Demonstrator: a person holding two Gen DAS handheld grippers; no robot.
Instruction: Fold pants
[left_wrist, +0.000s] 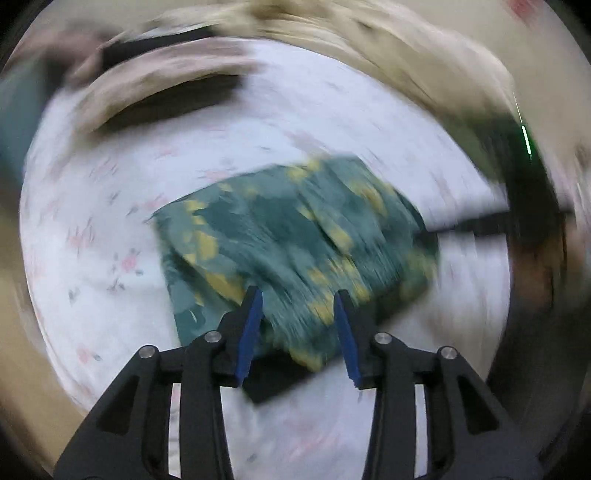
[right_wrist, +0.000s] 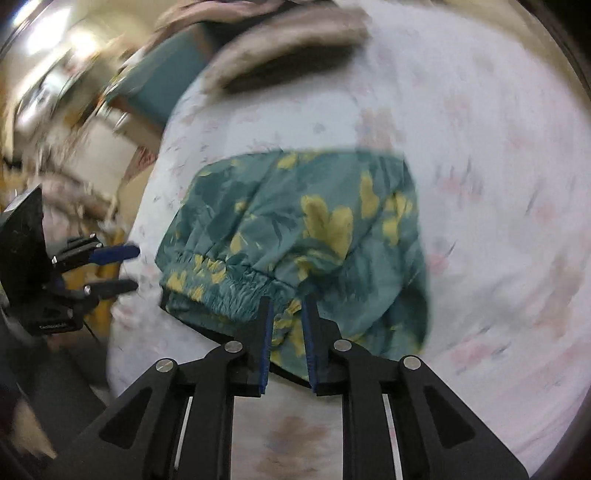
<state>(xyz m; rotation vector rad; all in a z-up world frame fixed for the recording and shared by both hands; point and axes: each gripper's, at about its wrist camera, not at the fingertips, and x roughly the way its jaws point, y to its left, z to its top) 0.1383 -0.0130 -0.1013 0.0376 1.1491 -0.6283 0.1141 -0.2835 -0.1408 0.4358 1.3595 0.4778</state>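
White floral bedsheet (left_wrist: 110, 206) covers the surface; both views are motion-blurred. Left wrist view: one pair of pants (left_wrist: 295, 243), green with yellow print, lies folded in a compact bundle at the middle of the sheet. One left gripper (left_wrist: 298, 299) hangs over the bundle's near edge, fingers apart, nothing between them. One brown blanket (left_wrist: 166, 85) lies beyond the pants.

Right wrist view: the pants (right_wrist: 306, 229) lie mid-sheet (right_wrist: 498, 184), elastic waistband nearest. One right gripper (right_wrist: 288, 306) is clamped on the waistband edge, fingers nearly together. The left gripper (right_wrist: 122, 269) shows left of the pants, fingers apart, clear of the cloth.
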